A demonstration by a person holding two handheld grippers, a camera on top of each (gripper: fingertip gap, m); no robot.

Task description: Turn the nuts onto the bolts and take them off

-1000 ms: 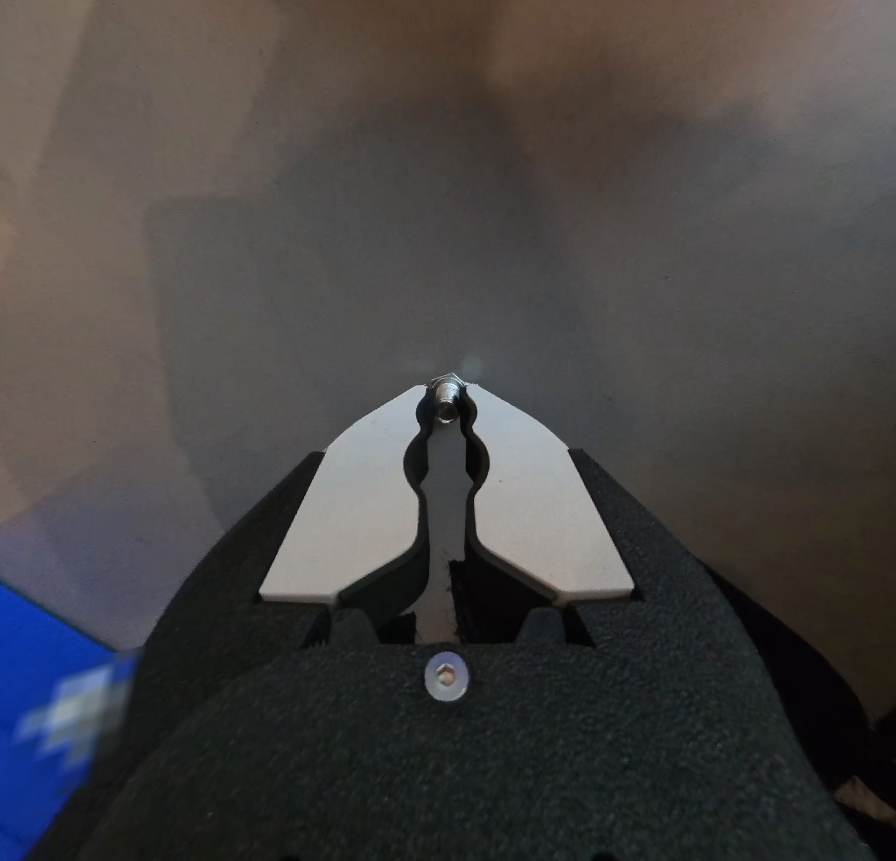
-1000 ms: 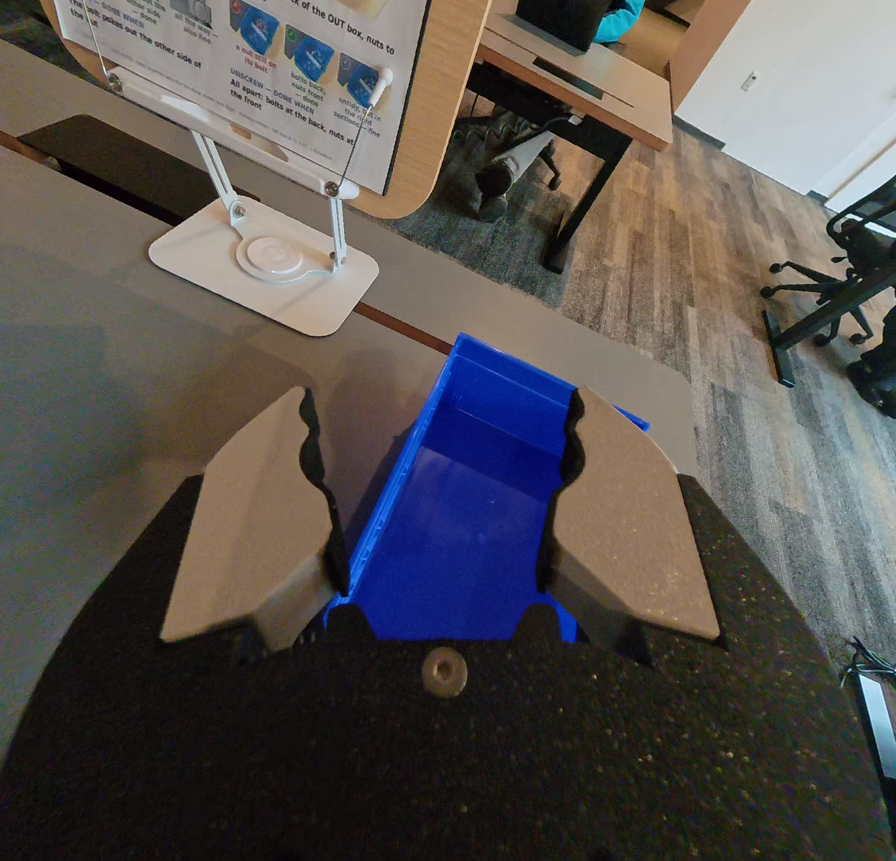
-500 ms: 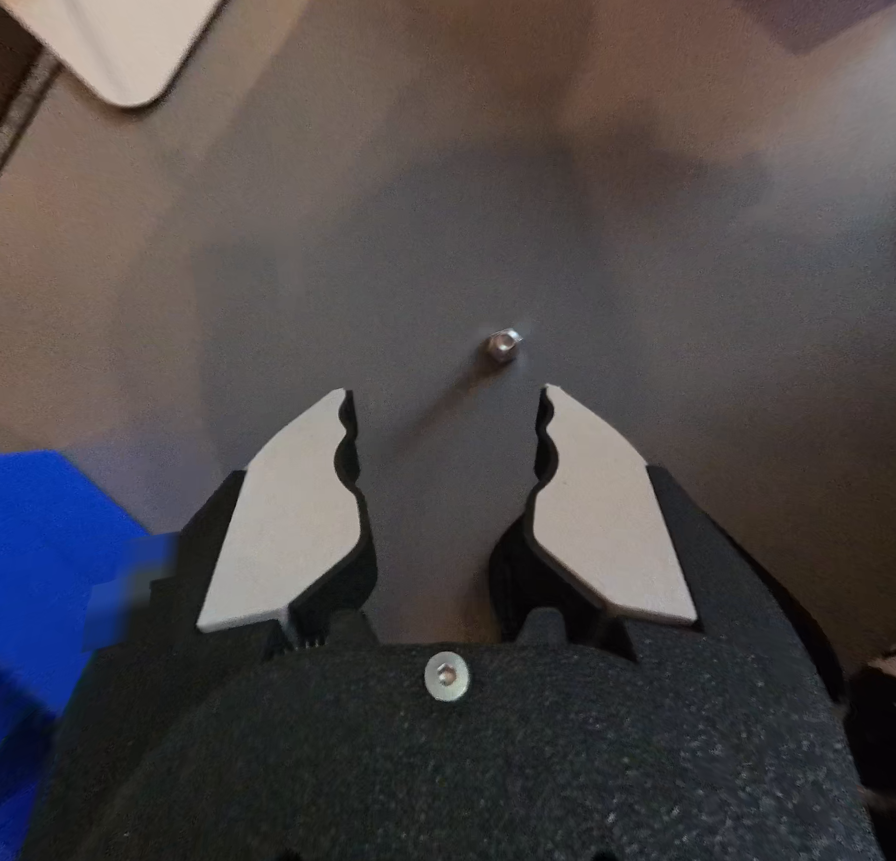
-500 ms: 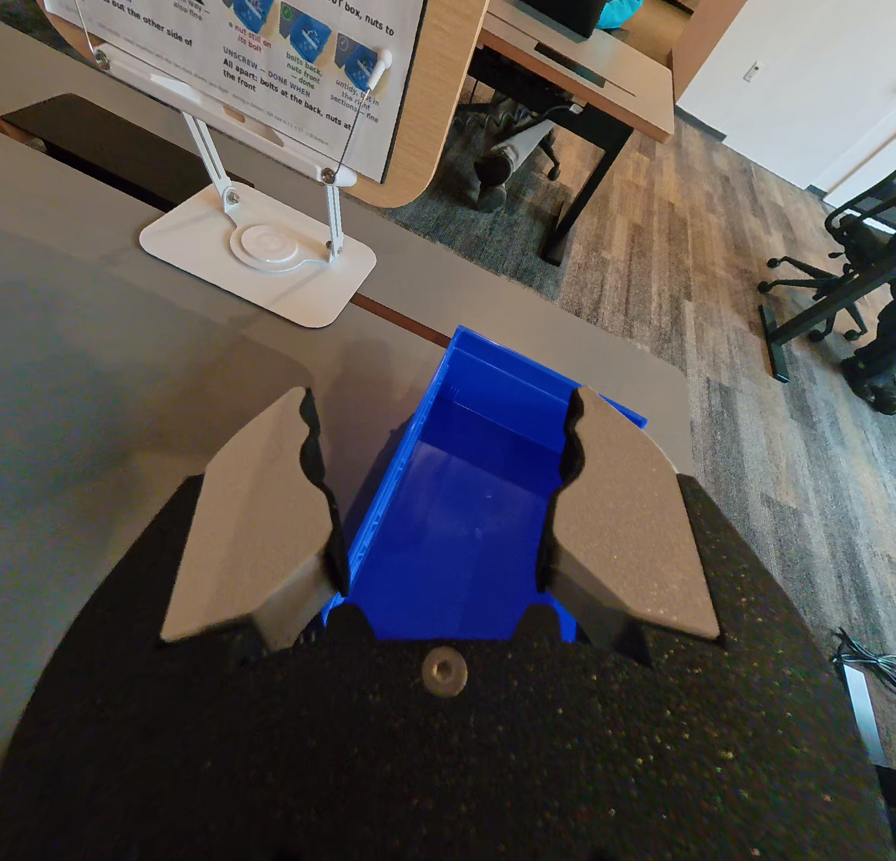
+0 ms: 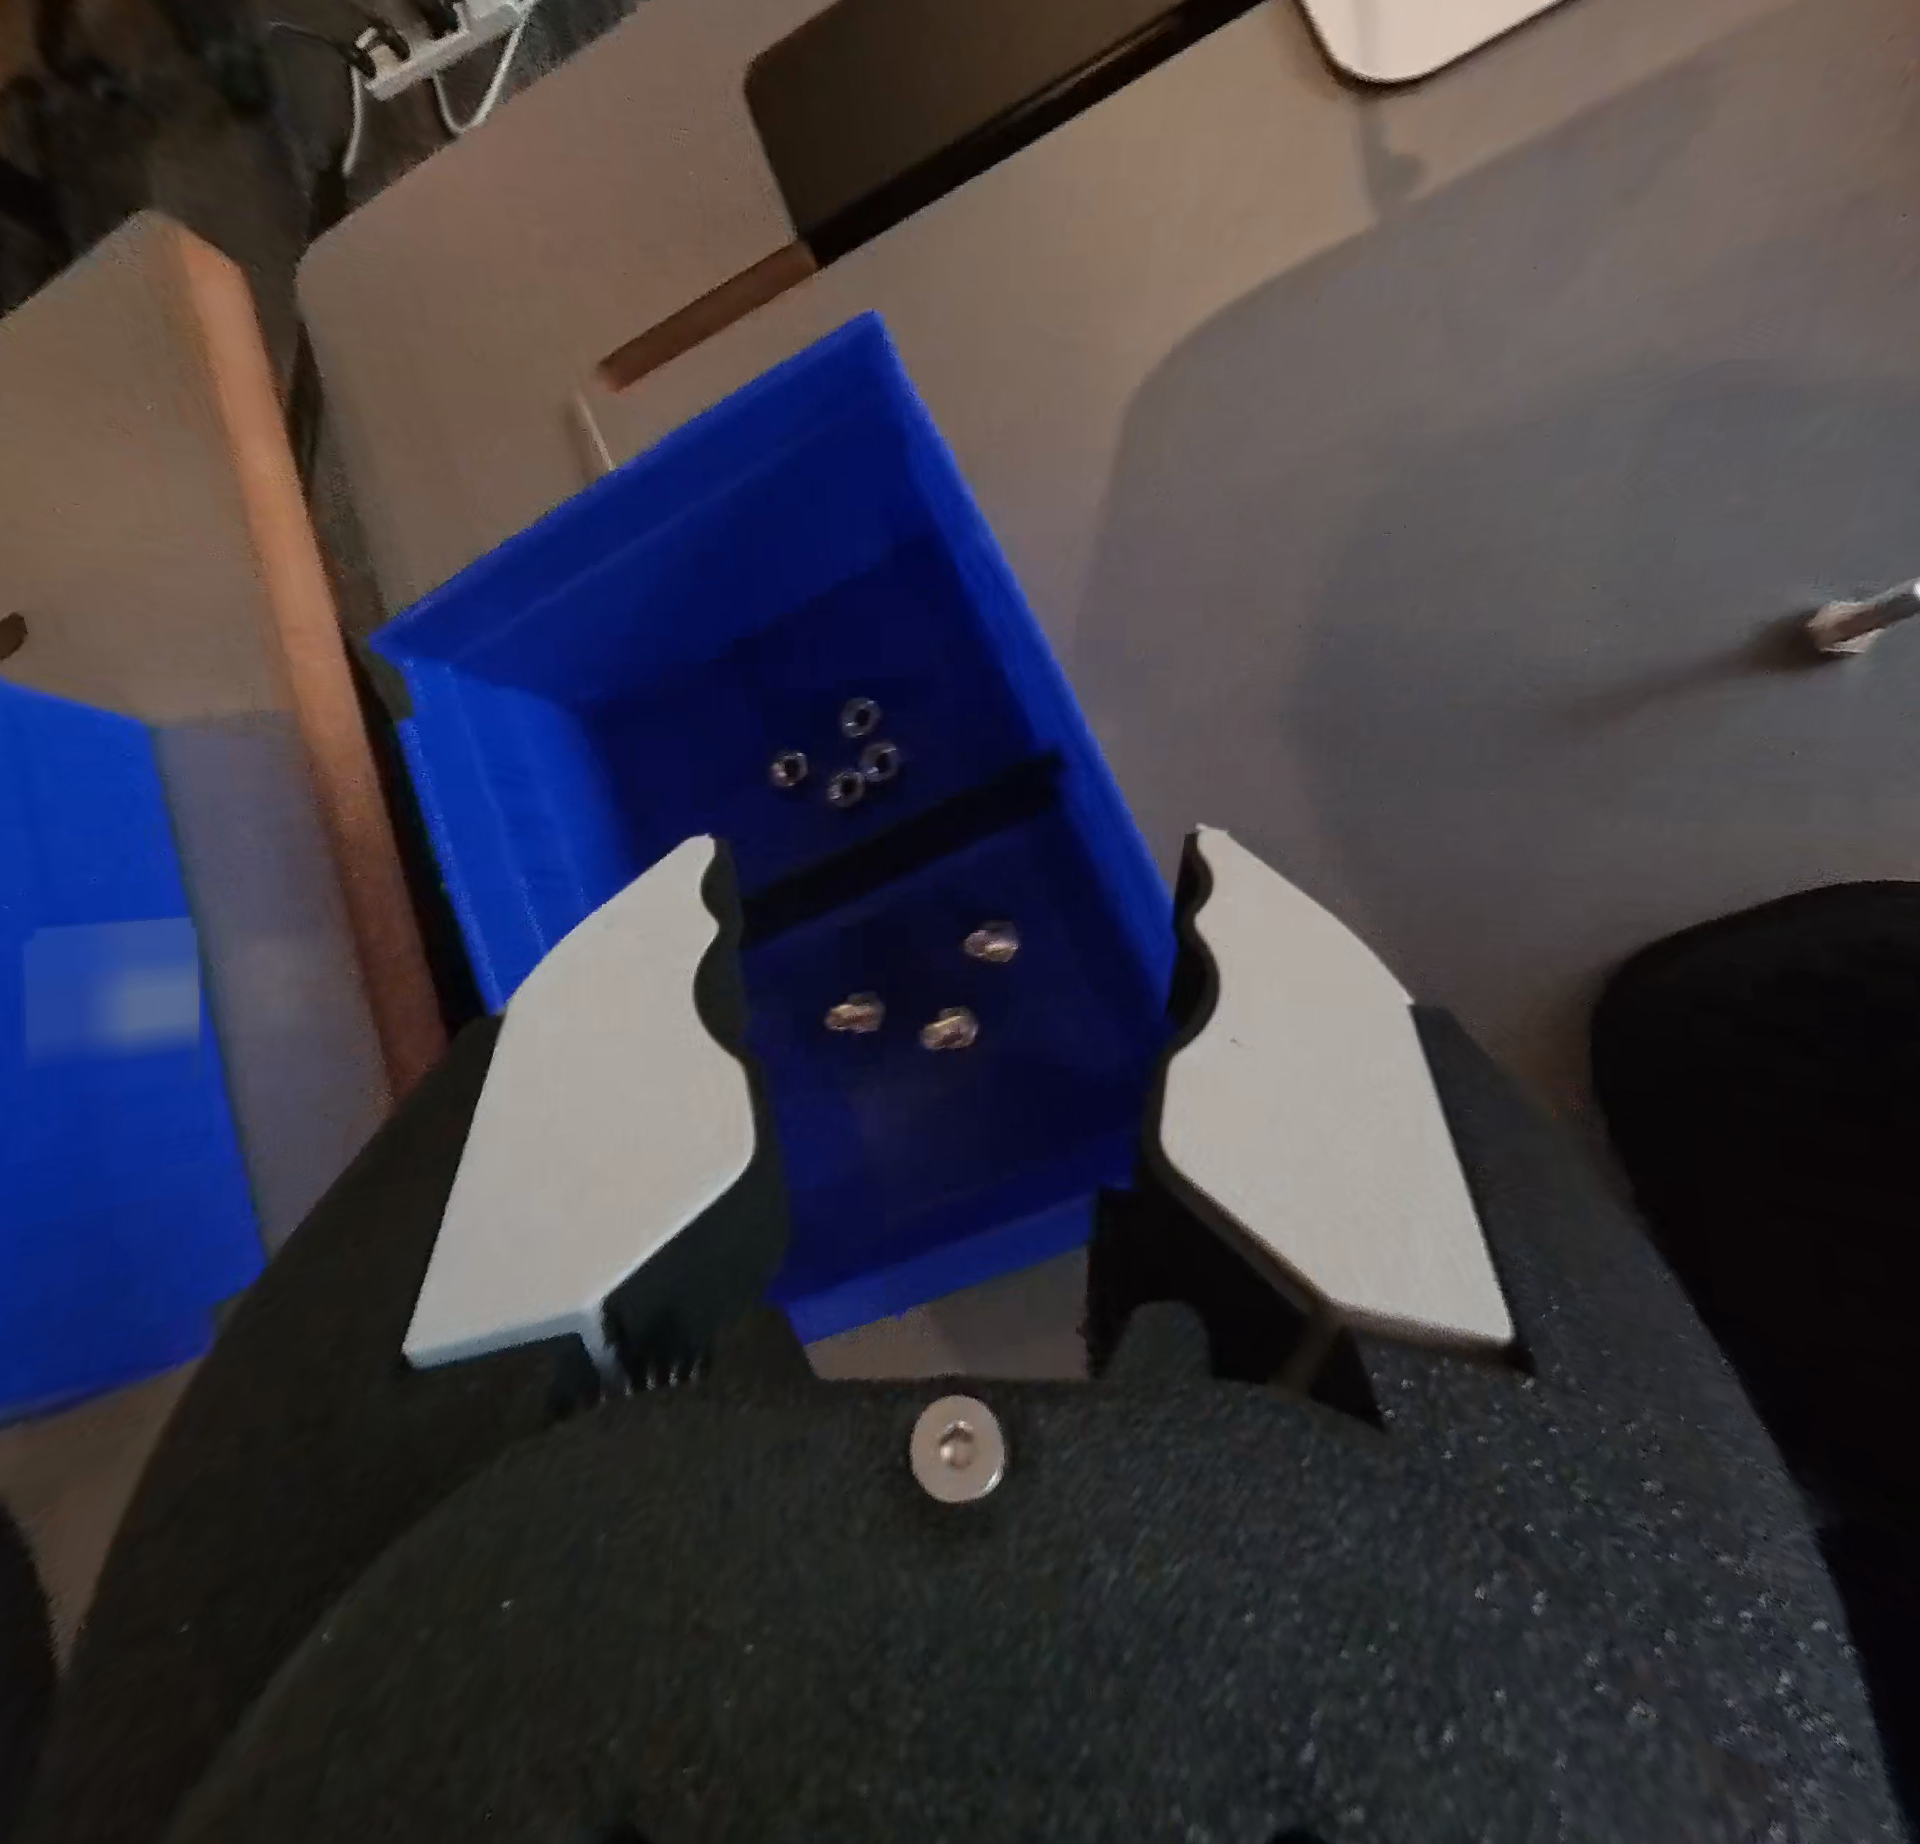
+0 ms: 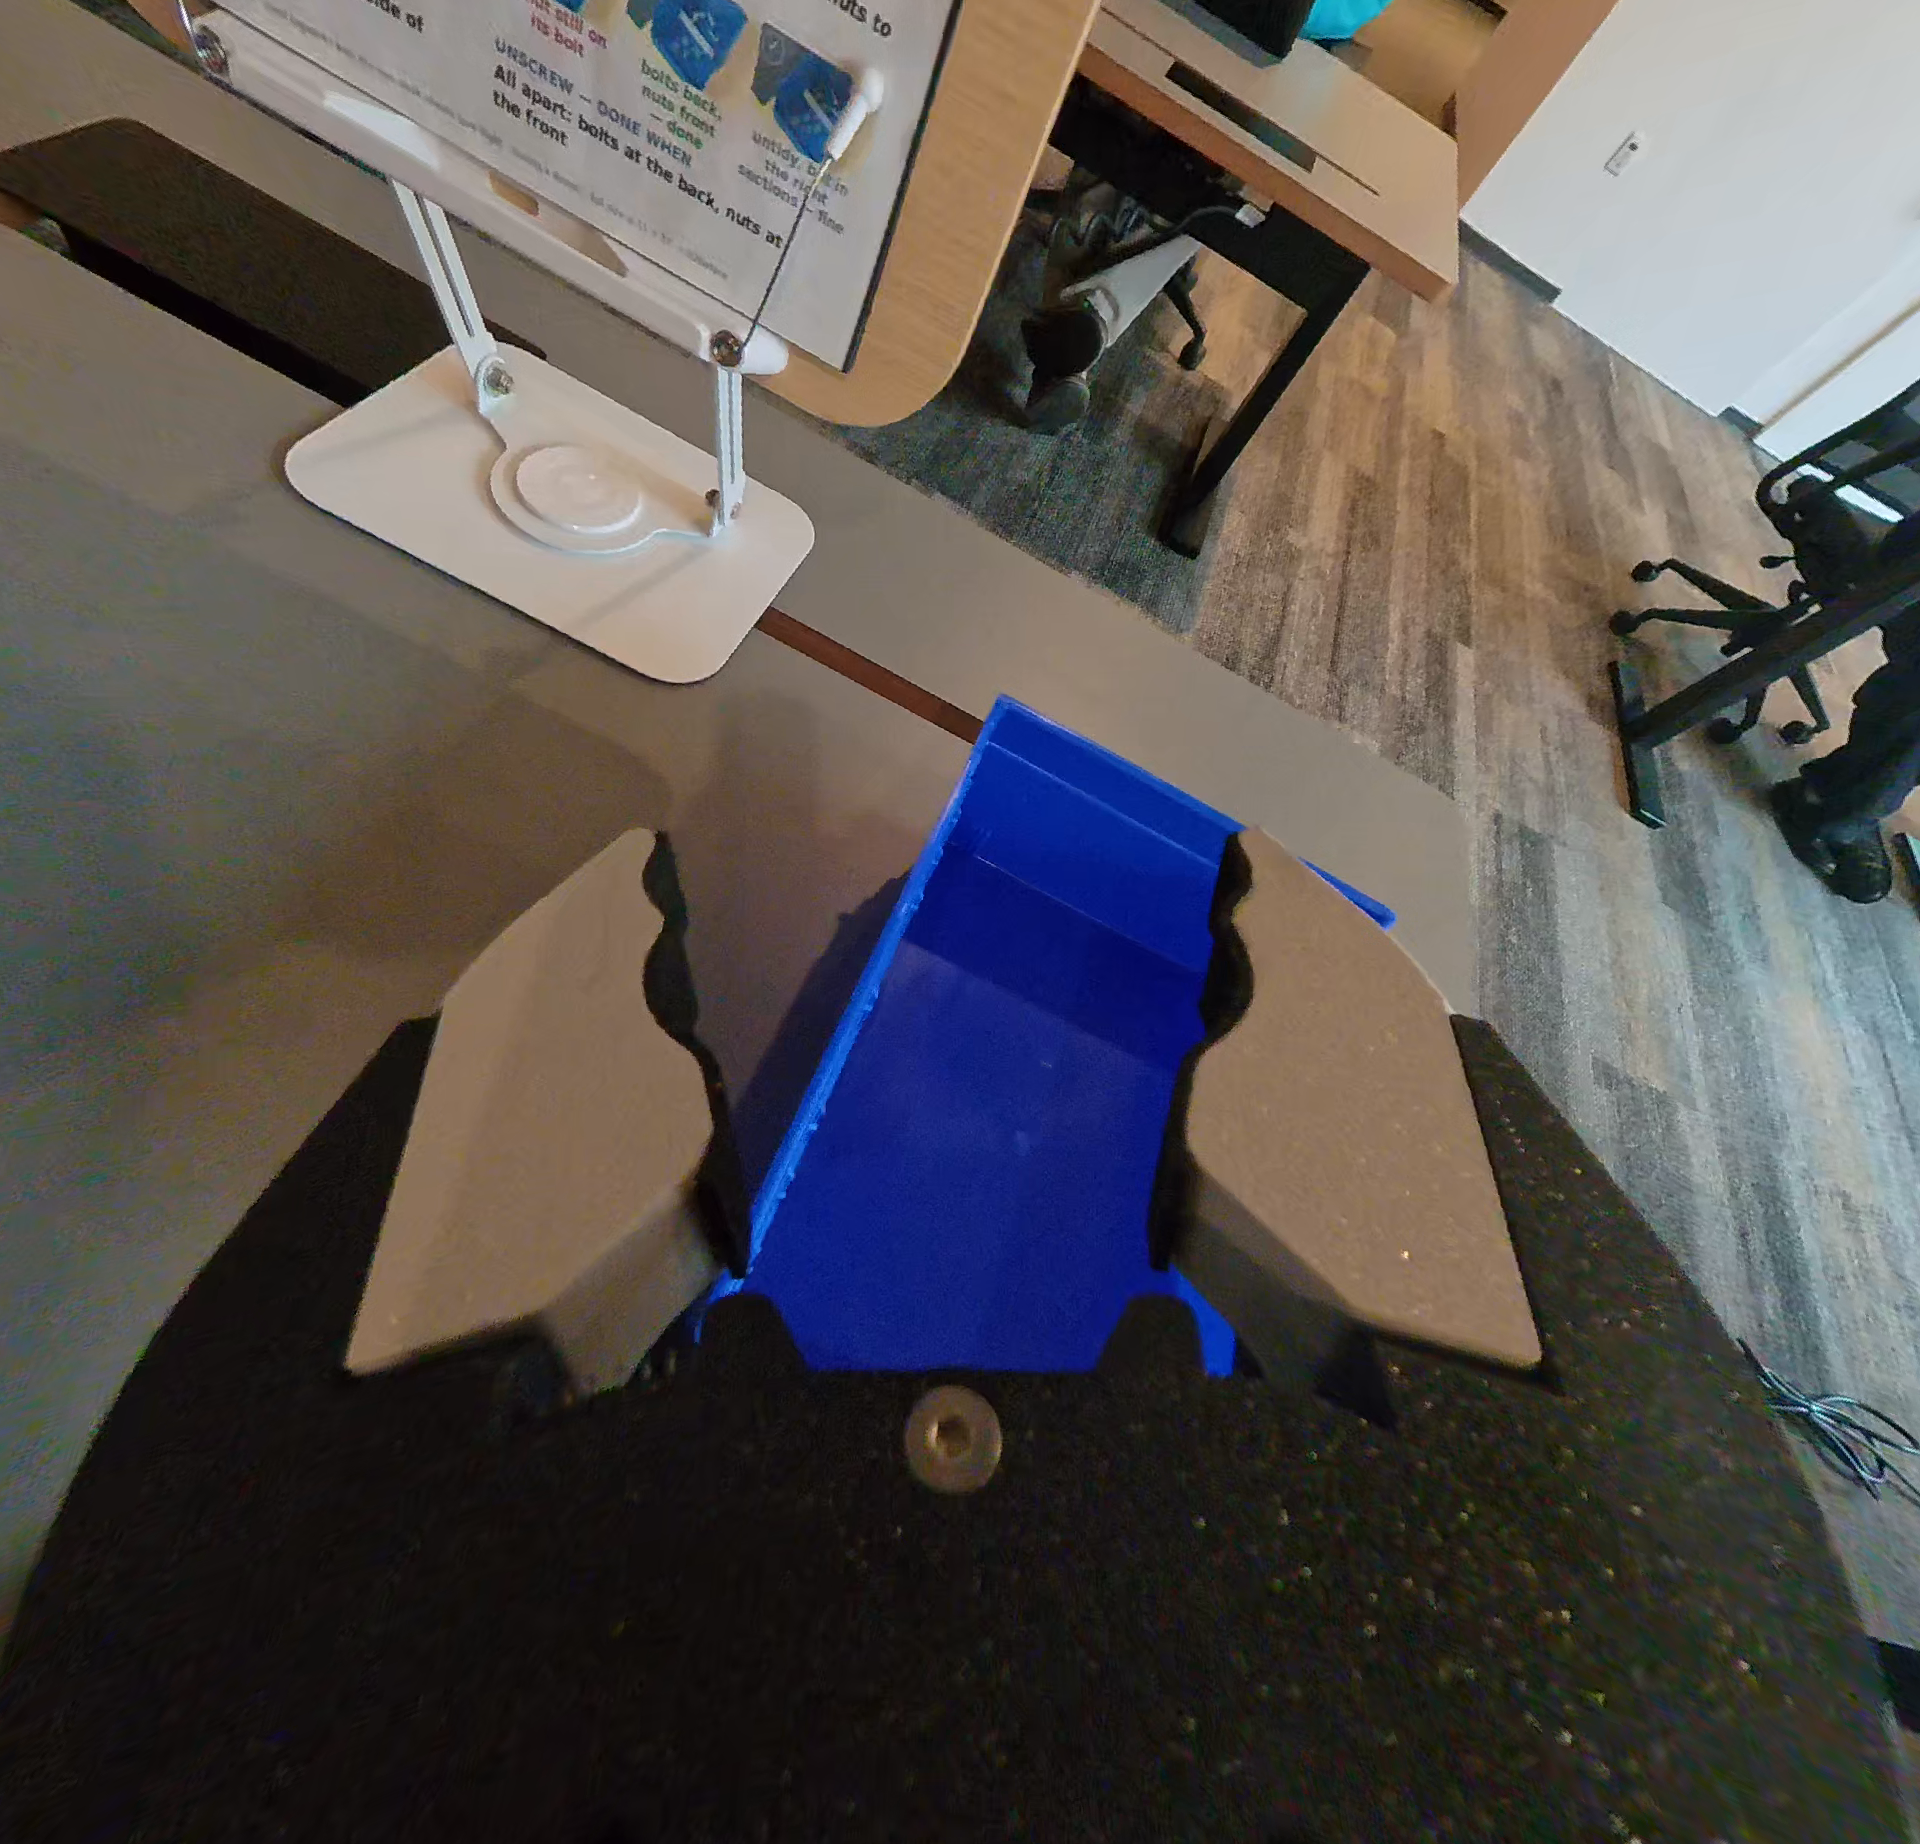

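In the left wrist view my left gripper (image 5: 954,838) is open and empty above a blue divided bin (image 5: 717,516). Its far compartment holds several loose nuts (image 5: 836,755). Its near compartment holds three small blurred metal pieces, seemingly bolts (image 5: 914,1005). A bolt with a nut on it (image 5: 1860,636) lies on the grey table at the right edge, well away from the fingers. In the right wrist view my right gripper (image 6: 945,838) is open and empty above a second blue bin (image 6: 987,1119), which has nothing in it.
Another blue bin (image 5: 104,1015) stands to the left of the divided one. A white stand (image 6: 551,516) with an instruction sheet stands at the back of the table. The table's edge (image 6: 1455,859) drops to the floor just right of the empty bin. A black shape (image 5: 1766,1171) is at the right. Spacing between my two grippers at the tips: around 55 centimeters.
My left gripper was shut on the bolt with the nut, opened and left it on the table, then swung left over the divided bin. My right gripper has barely moved.
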